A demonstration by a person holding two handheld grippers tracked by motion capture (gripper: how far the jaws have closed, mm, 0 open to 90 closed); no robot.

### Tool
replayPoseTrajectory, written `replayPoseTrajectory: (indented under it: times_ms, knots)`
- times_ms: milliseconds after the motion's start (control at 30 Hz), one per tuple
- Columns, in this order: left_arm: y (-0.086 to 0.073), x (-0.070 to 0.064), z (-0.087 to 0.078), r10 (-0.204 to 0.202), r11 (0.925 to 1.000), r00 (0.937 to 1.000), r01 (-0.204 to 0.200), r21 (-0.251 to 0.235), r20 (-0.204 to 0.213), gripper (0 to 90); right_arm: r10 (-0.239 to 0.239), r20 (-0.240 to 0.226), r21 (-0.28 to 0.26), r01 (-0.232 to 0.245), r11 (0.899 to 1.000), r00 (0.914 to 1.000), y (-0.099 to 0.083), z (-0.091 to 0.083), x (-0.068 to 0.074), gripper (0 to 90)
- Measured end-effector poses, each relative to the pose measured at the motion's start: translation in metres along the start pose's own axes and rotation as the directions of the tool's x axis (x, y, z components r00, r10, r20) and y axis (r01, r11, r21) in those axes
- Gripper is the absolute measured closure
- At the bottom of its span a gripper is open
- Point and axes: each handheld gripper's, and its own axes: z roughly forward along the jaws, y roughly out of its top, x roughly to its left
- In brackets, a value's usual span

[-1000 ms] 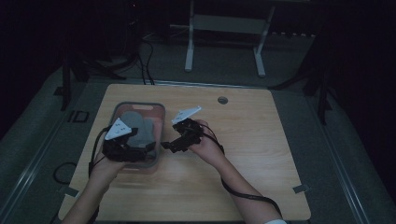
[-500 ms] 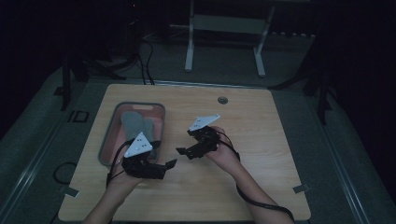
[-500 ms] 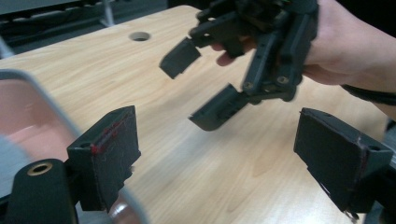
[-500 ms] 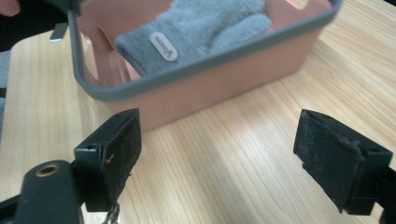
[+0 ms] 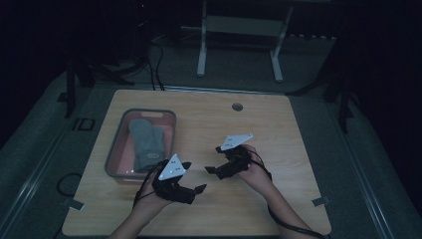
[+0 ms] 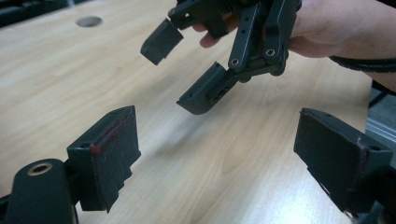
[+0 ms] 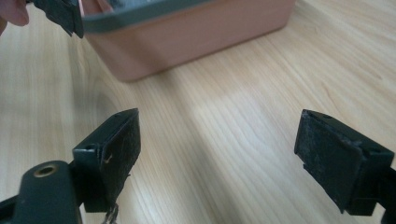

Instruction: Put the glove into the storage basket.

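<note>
Grey cloth [image 5: 146, 142], folded and mitten-shaped, is lying inside the pink tub [image 5: 115, 154] on the left half of the tabletop [image 5: 298, 129]. A second ago the left claw [image 5: 191, 190] was down in that tub; now it is hovering over bare wood near the tub's near right corner, jaws apart and holding nothing. Judgement: the cloth has been deposited and the placing step appears complete. The right claw [image 5: 212, 162] has also been drawing nearer to the person, jaws apart and empty, facing the left claw across a short gap. In the right gripper view the tub's side wall [image 7: 196, 32] is showing, contents hidden. Nothing else is visible inside the tub.
</note>
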Motion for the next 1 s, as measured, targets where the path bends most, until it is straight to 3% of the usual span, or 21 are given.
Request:
replayPoseTrajectory:
  times_ms: [267,600,700,1000]
  knots:
    - [-0.008,-0.005,0.015,0.018,0.9998,0.9990,-0.017,-0.009,0.042,14.5,0.001,0.009,0.032,-0.001,0.999,1.0000,-0.026,-0.002,-0.006,14.0]
    - [-0.022,-0.010,0.035,0.020,0.9984,0.9953,-0.024,0.051,0.095,14.5,0.009,0.012,0.054,-0.010,0.998,0.9999,-0.055,-0.005,-0.010,14.0]
    - [-0.027,-0.009,0.040,0.004,0.9982,0.9944,-0.011,0.059,0.106,14.5,0.015,0.011,0.059,-0.016,0.998,0.9998,-0.062,-0.005,-0.009,14.0]
    - [-0.035,-0.013,0.050,0.009,0.9975,0.9886,-0.020,0.068,0.150,14.5,0.010,0.030,0.045,-0.011,0.999,0.9995,-0.083,-0.012,-0.008,13.9]
